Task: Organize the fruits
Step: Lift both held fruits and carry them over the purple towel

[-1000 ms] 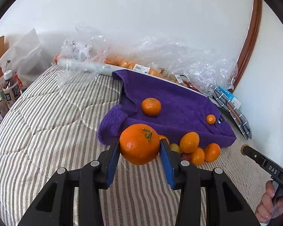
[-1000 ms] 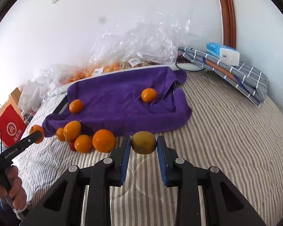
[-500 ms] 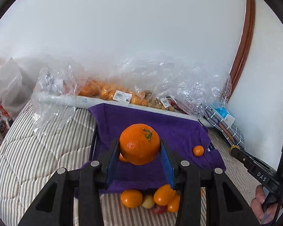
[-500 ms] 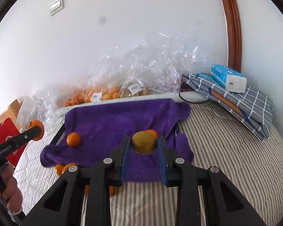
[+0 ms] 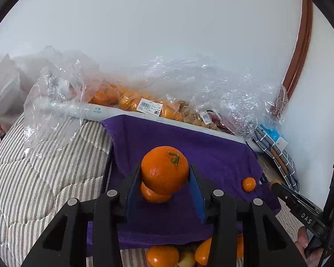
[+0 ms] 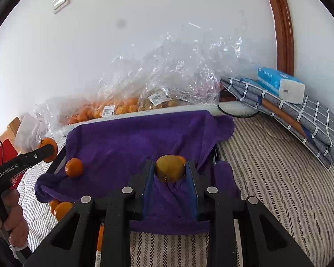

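Observation:
My left gripper is shut on a large orange and holds it above the purple towel, right over a small orange lying there. Another small orange sits near the towel's right edge. My right gripper is shut on a yellow-green citrus fruit above the same towel. A small orange lies on the towel's left side. Several loose oranges lie on the bed at the towel's near edge.
Clear plastic bags of oranges and other produce line the wall behind the towel. A folded checked cloth with a blue tissue pack lies at the right. The striped bed cover surrounds the towel. A red bag stands at the left.
Both grippers have moved forward and now hang over the purple towel with their fruit still held. The loose oranges have slipped to the bottom of both views.

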